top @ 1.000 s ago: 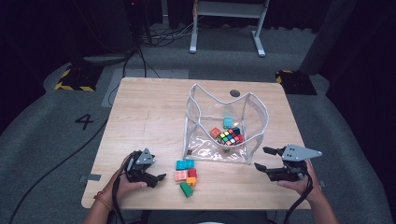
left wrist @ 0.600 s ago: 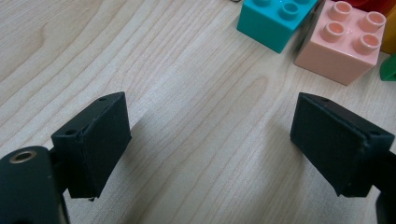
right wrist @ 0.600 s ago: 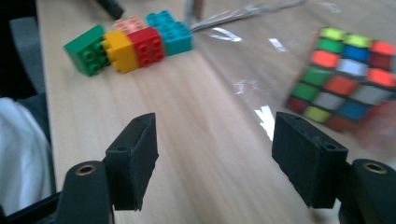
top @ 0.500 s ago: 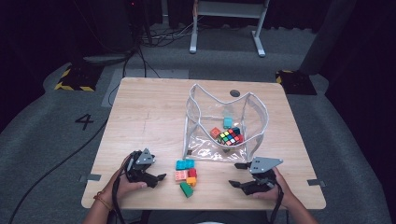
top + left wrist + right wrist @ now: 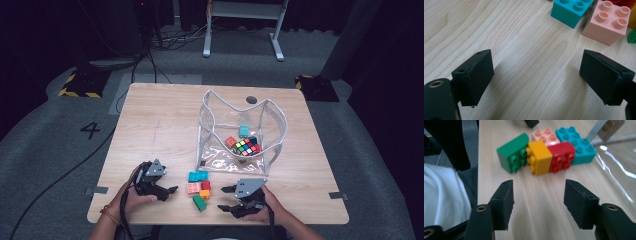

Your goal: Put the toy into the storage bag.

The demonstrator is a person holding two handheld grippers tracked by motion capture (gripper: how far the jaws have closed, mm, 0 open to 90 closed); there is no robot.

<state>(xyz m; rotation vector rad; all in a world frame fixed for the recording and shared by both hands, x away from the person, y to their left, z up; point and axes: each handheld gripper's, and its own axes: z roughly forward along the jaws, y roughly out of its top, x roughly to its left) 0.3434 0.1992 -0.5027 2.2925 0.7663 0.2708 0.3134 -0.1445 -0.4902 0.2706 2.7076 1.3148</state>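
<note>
At the near edge of the bench (image 5: 150,125), the right claw (image 5: 537,202), its jaws just narrowing on nothing, faces the yellow brick (image 5: 539,157) wedged between green (image 5: 512,152) and red (image 5: 561,153); misaligned, it could scatter the row, while the left claw (image 5: 536,75) gapes empty.

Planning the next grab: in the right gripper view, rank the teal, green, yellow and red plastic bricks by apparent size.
1. Teal plastic brick, longest, though farthest.
2. Green plastic brick.
3. Yellow plastic brick and red plastic brick: look about alike; the yellow lies nearer the camera, so no ranking.
</note>
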